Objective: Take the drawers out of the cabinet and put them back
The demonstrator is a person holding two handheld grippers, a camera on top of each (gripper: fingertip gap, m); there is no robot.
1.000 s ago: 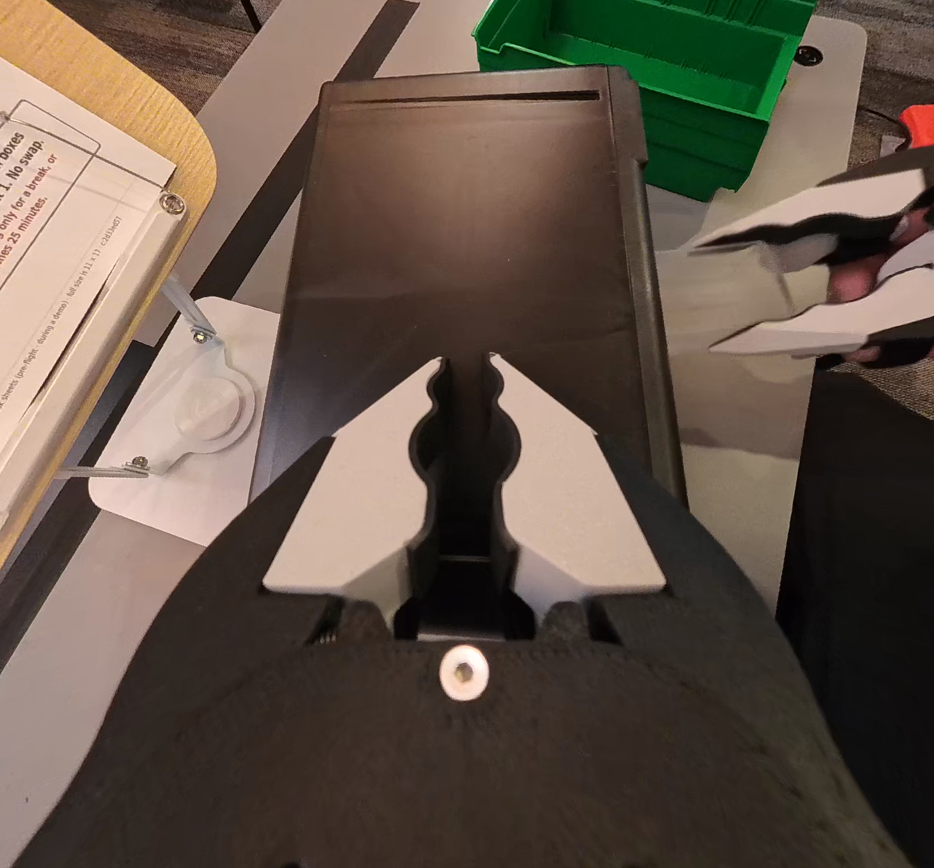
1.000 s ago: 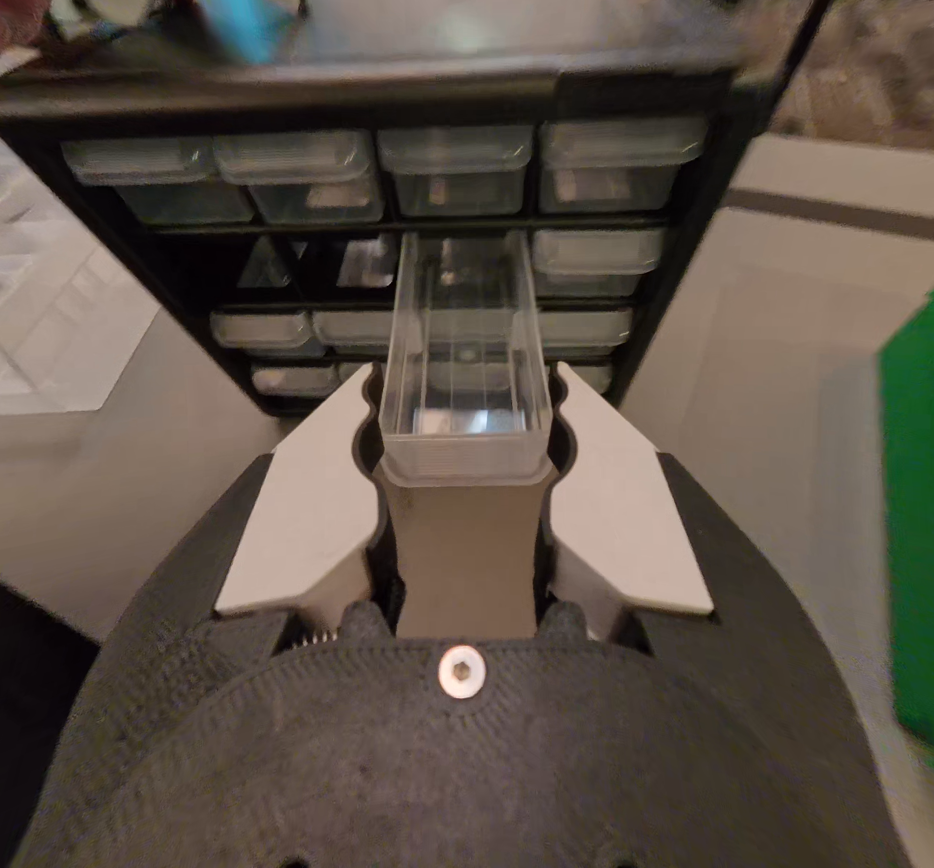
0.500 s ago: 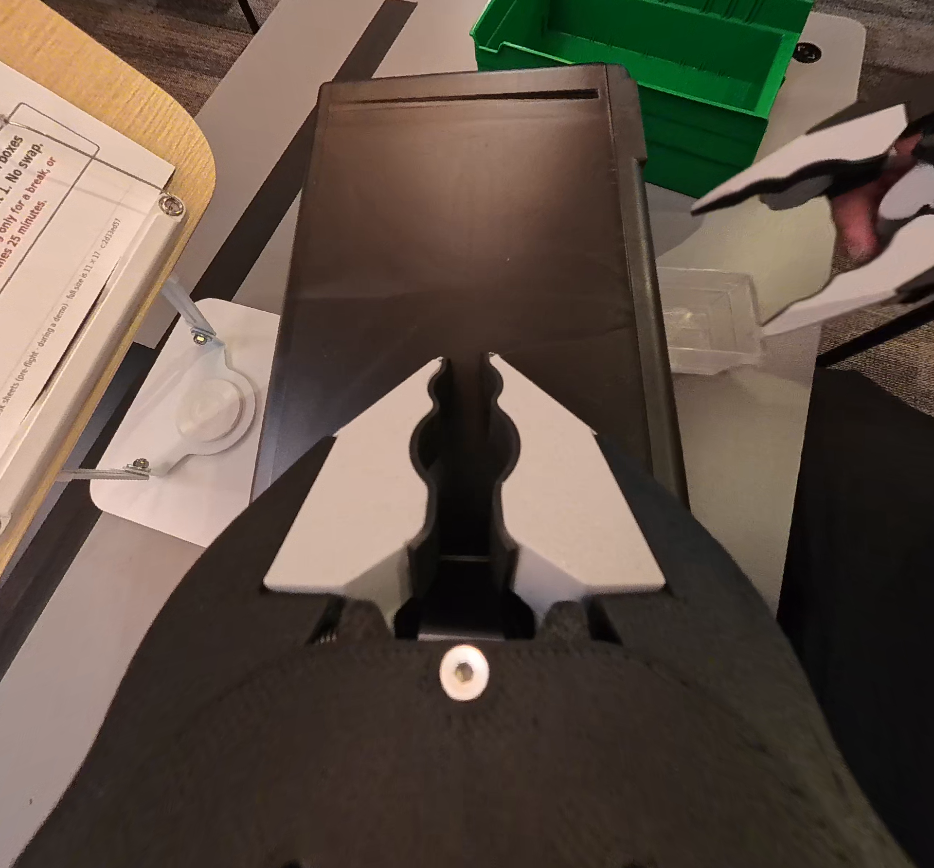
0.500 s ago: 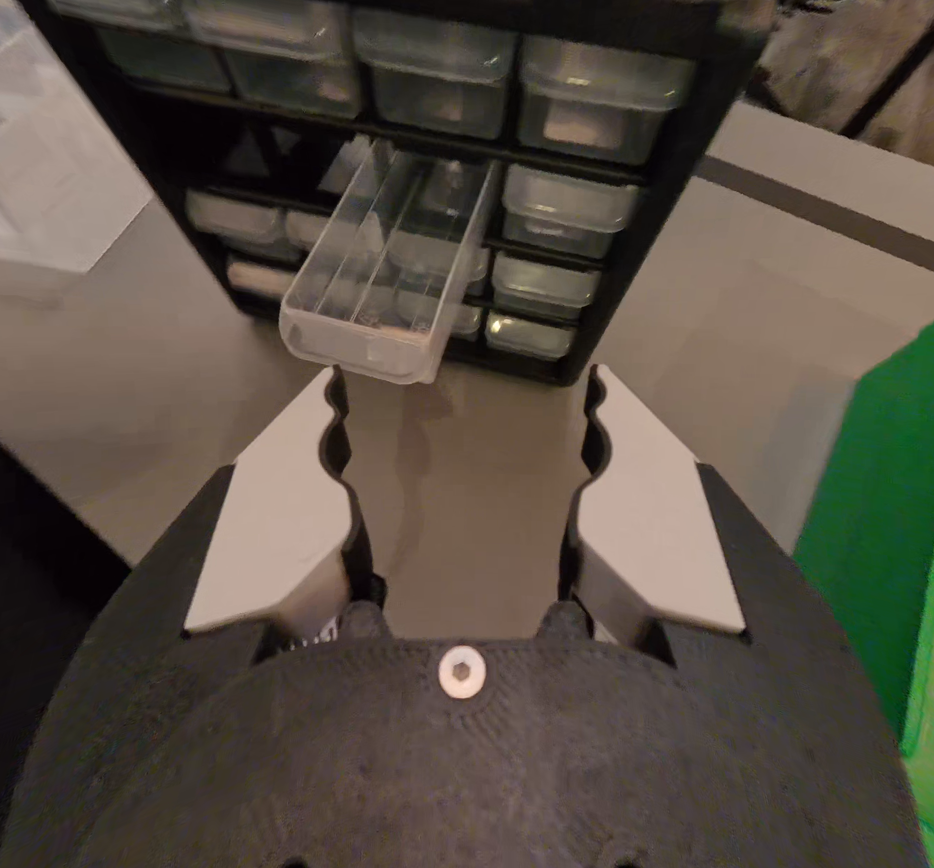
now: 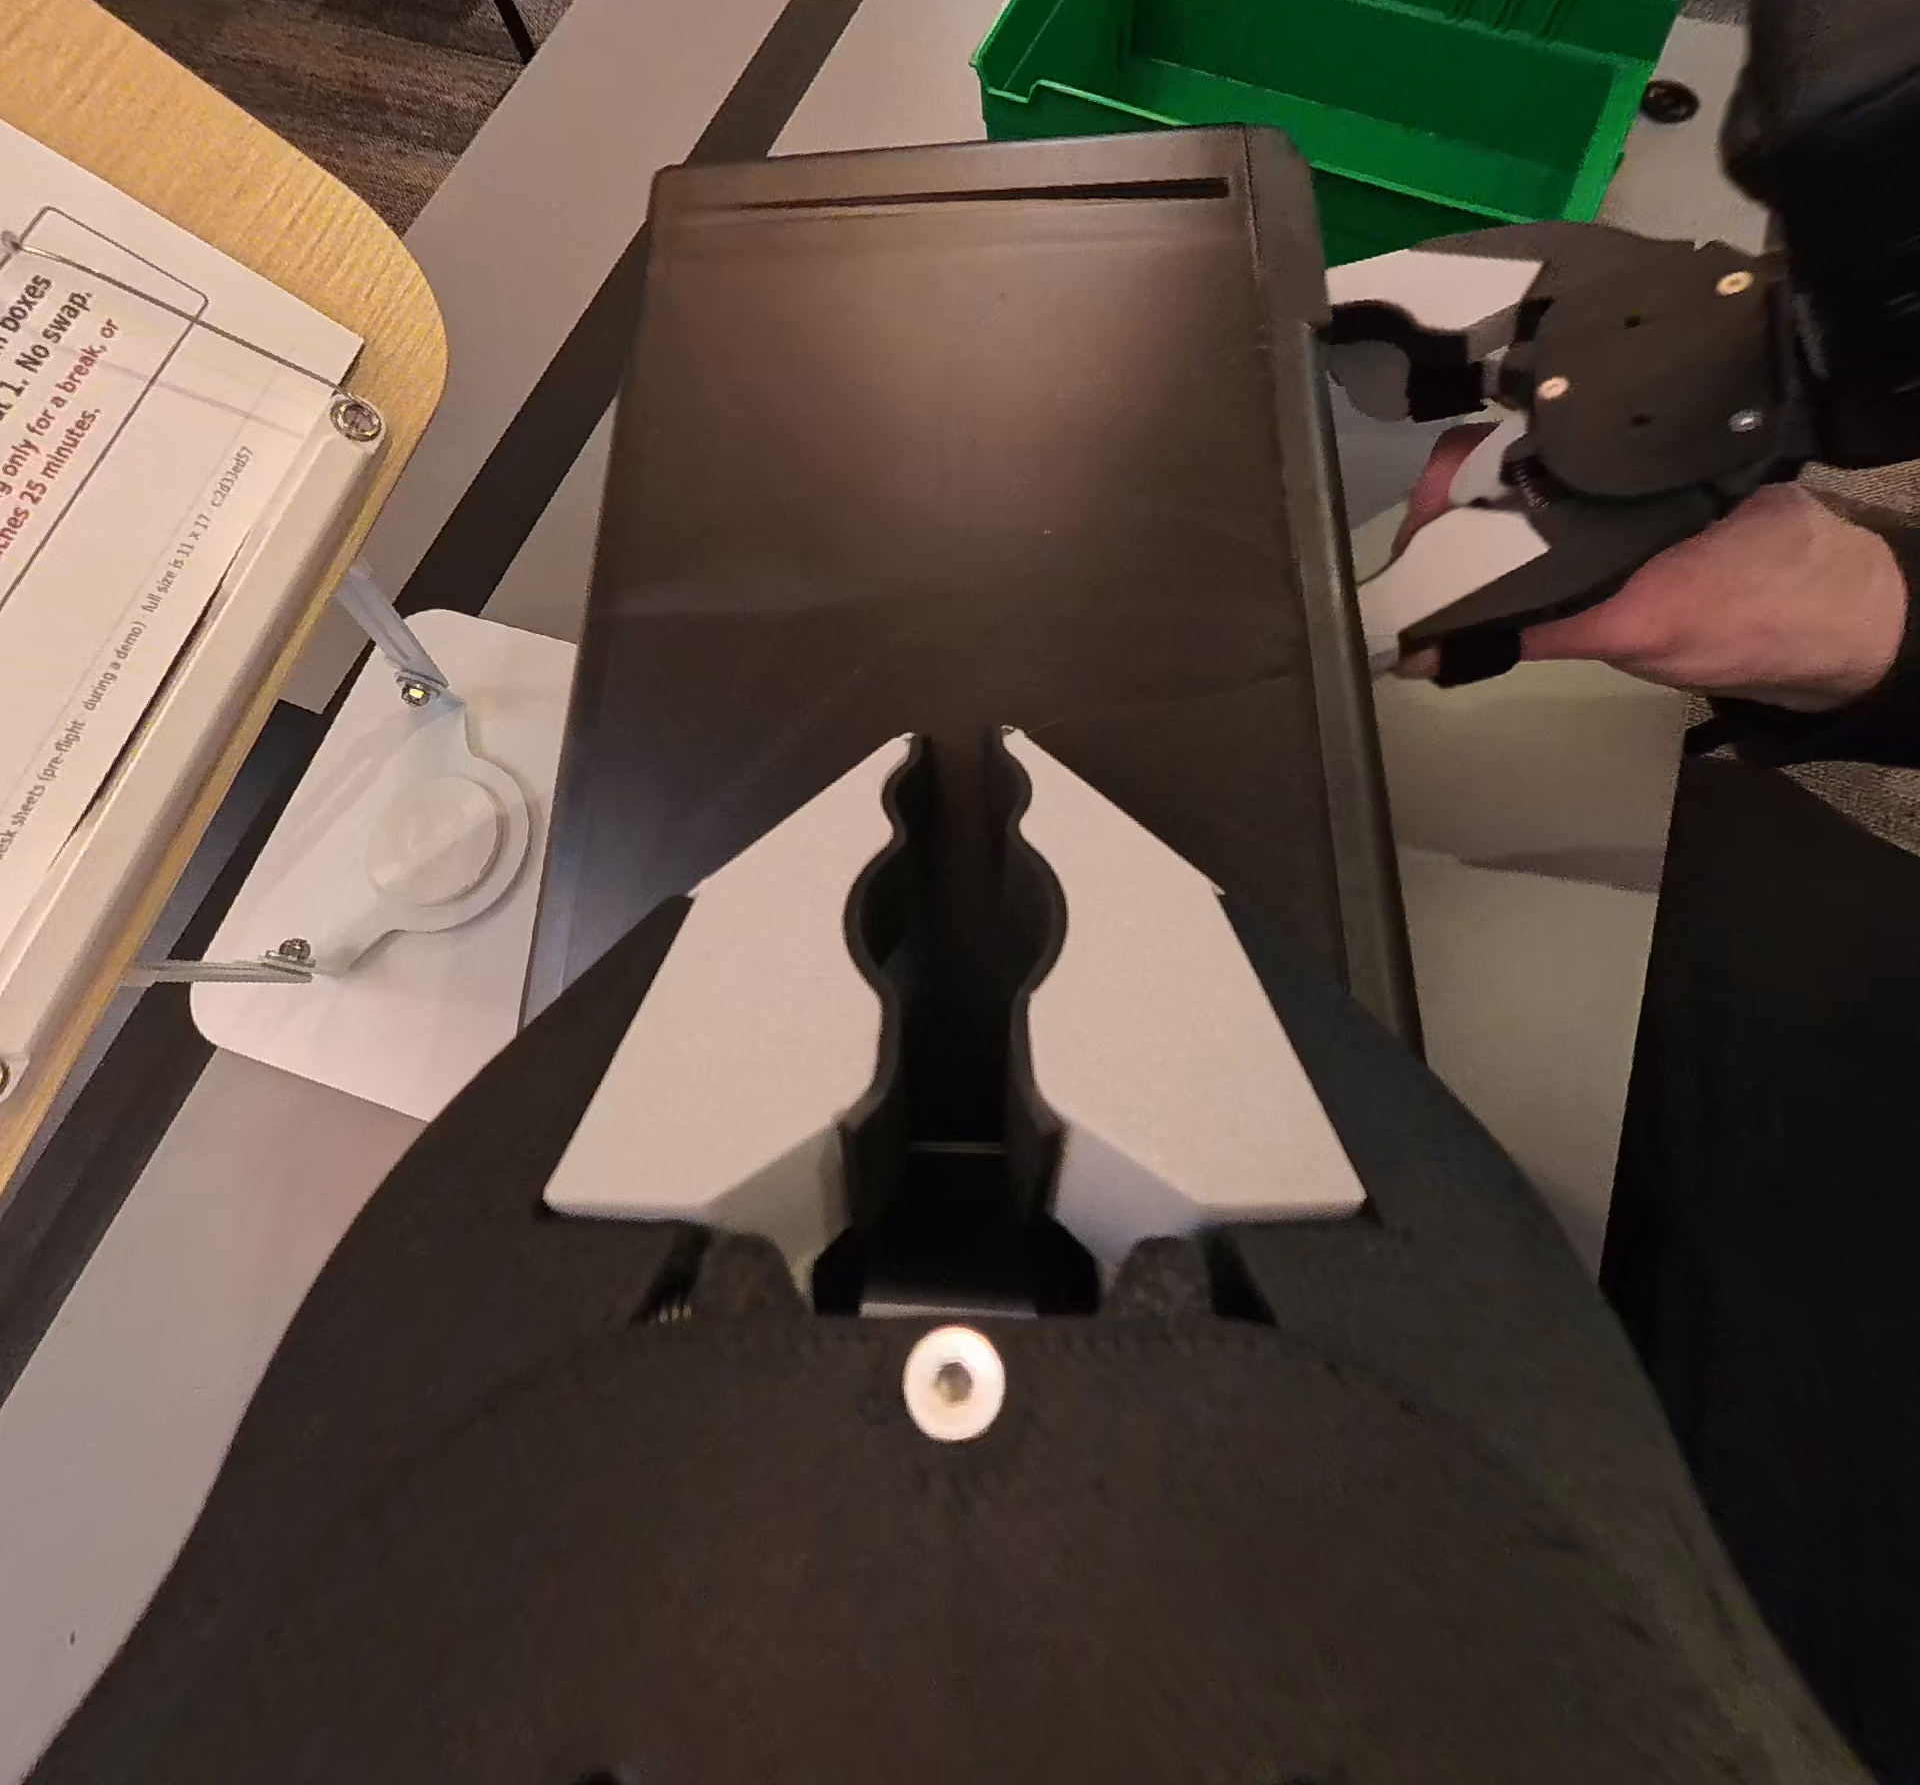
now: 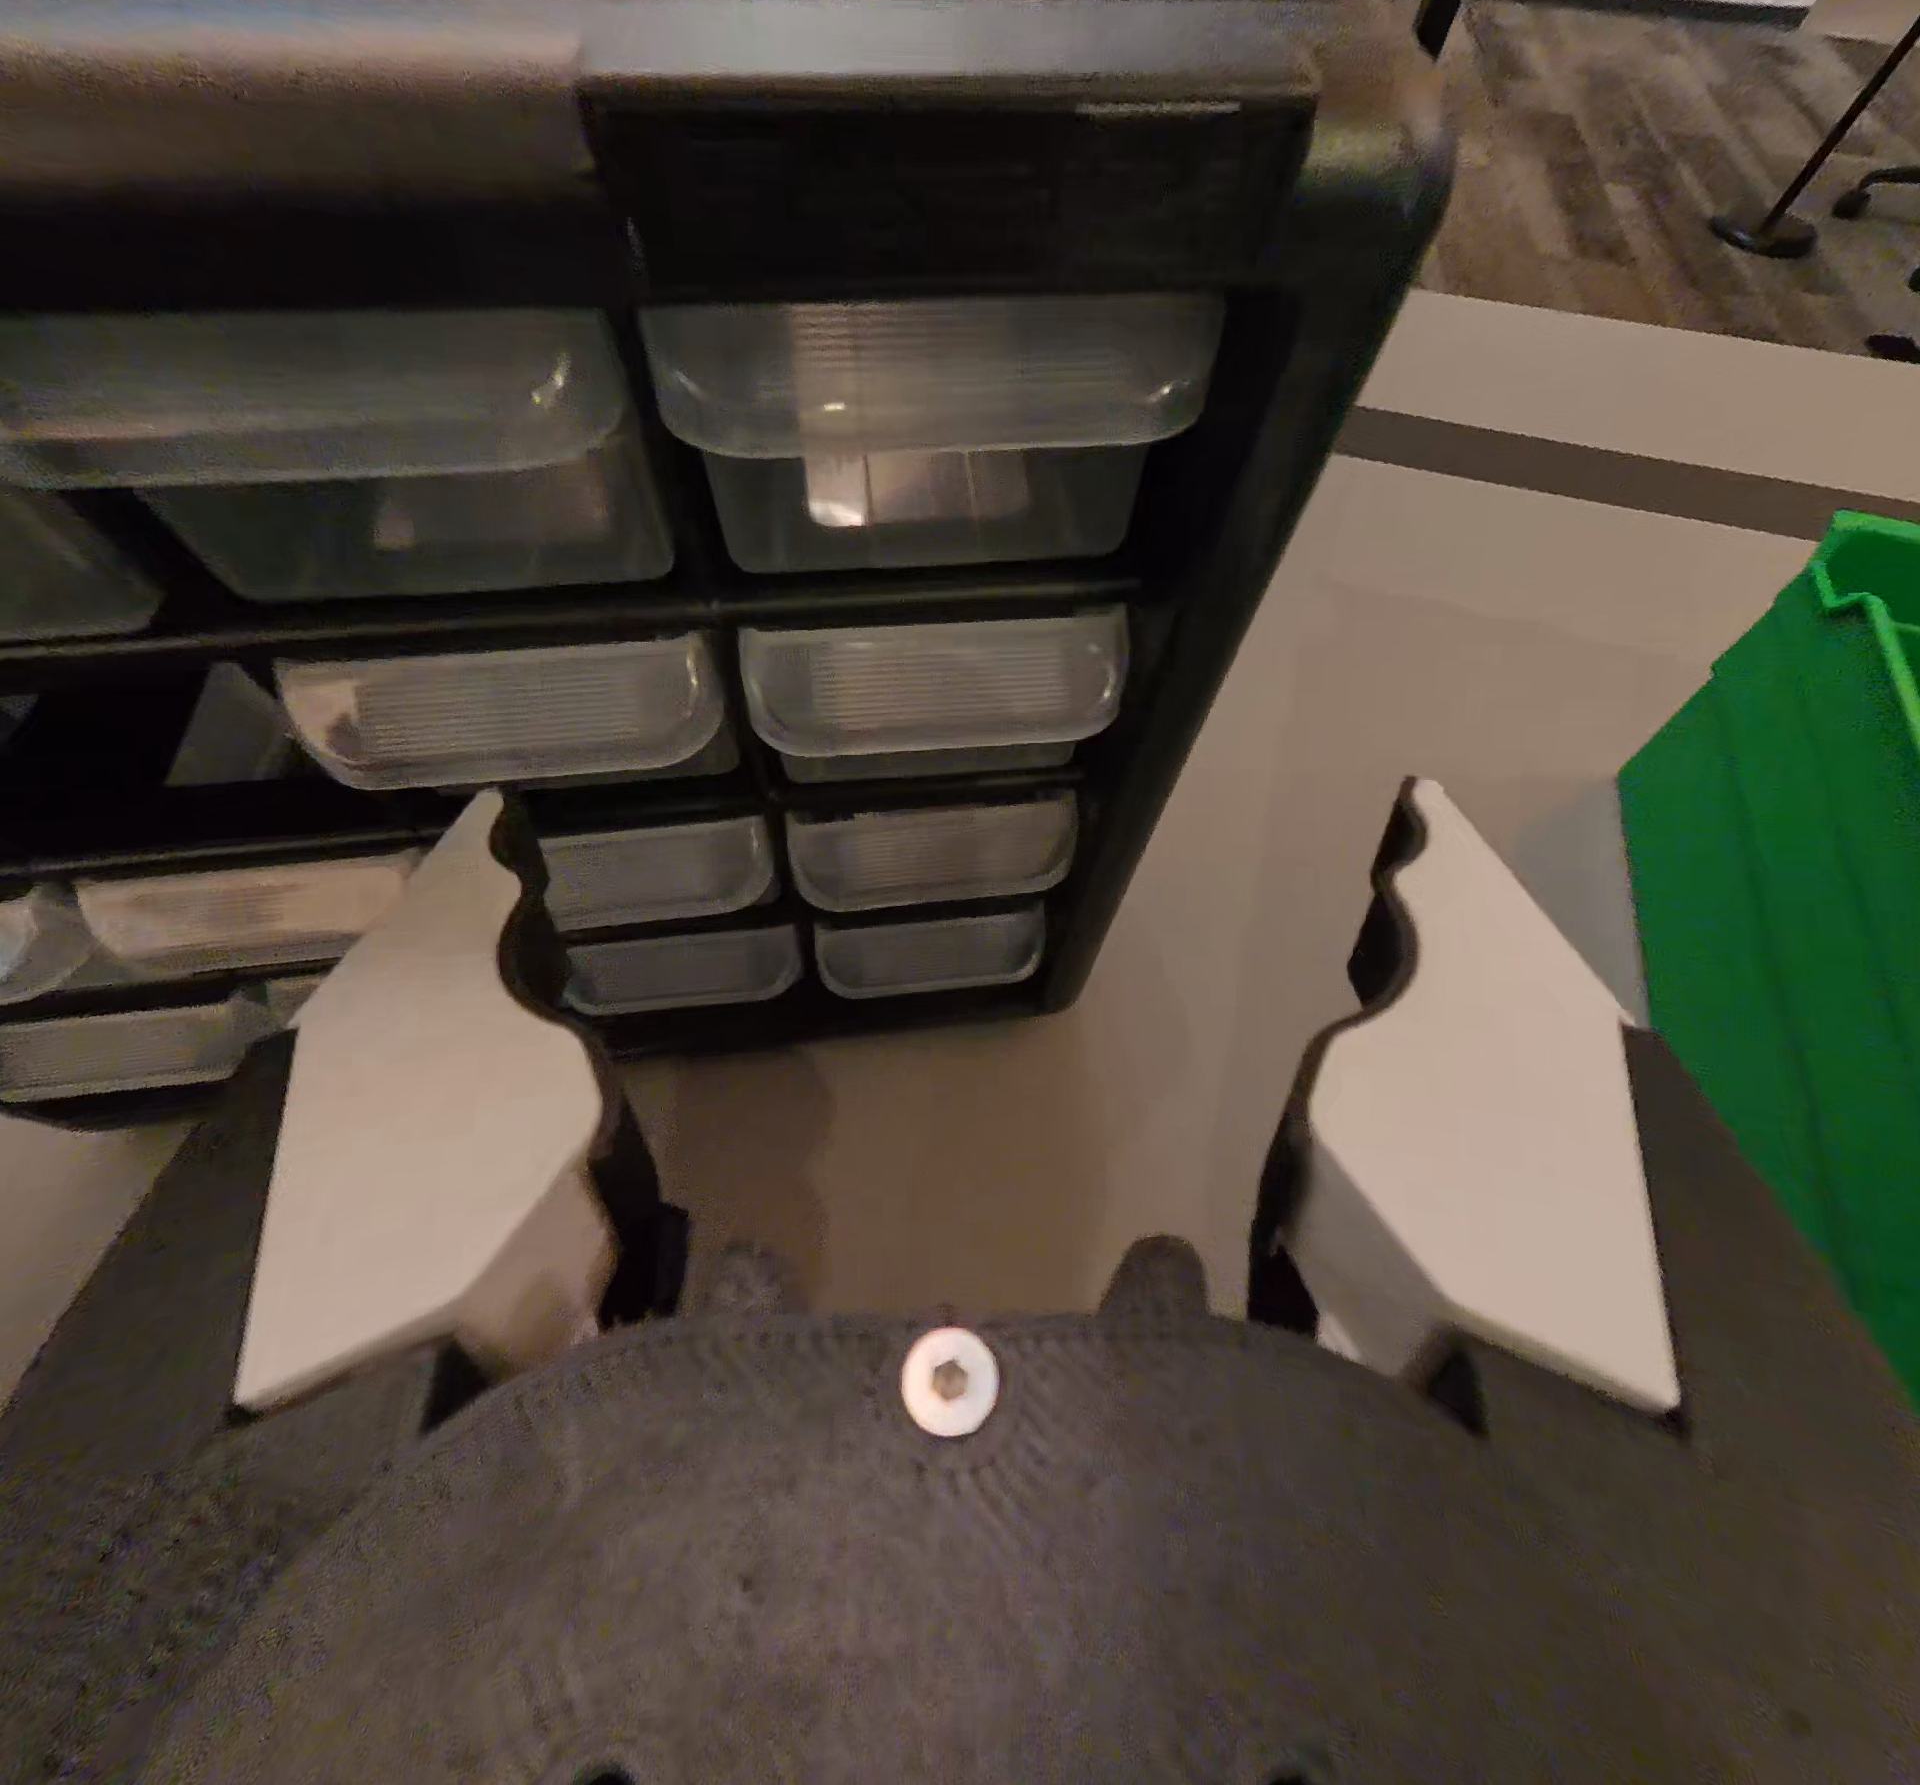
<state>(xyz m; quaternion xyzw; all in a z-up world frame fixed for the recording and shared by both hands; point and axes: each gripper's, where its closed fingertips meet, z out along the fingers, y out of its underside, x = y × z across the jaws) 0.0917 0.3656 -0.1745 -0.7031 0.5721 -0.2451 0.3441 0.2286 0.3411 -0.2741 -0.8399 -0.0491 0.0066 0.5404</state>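
The cabinet (image 6: pixel 935 208) is the landmark here, a black frame of clear drawers standing on the grey table (image 6: pixel 1403 696).

The left gripper (image 5: pixel 958 748) is lying over the cabinet's top (image 5: pixel 956 447), its jaws nearly closed with only a narrow slot showing between them. Nothing is seen gripped in that slot; whether the tips are pressing down on the top to steady it cannot be told.

The right gripper (image 6: pixel 951 904) is hovering in front of the cabinet's right-hand columns, jaws spread wide and holding nothing. In the left wrist view it is showing beside the cabinet's front face (image 5: pixel 1361 385), held by a hand (image 5: pixel 1704 592).

Most drawers in sight are sitting in their slots. One in the second row (image 6: pixel 509 707) seems to be sticking out a little further than its neighbour (image 6: pixel 935 686). Left of it a dark slot (image 6: pixel 62 738) appears empty. No loose drawer is showing in either view.

Judging by the wide jaws facing the front, the right gripper is between grips and lining up on a drawer. The next move calls for centring the jaws on one drawer's lip, closing on it squarely, and pulling straight out while the cabinet is kept from sliding. A green bin (image 6: pixel 1797 852) is standing to the cabinet's right, so the pull path should be staying clear of it.
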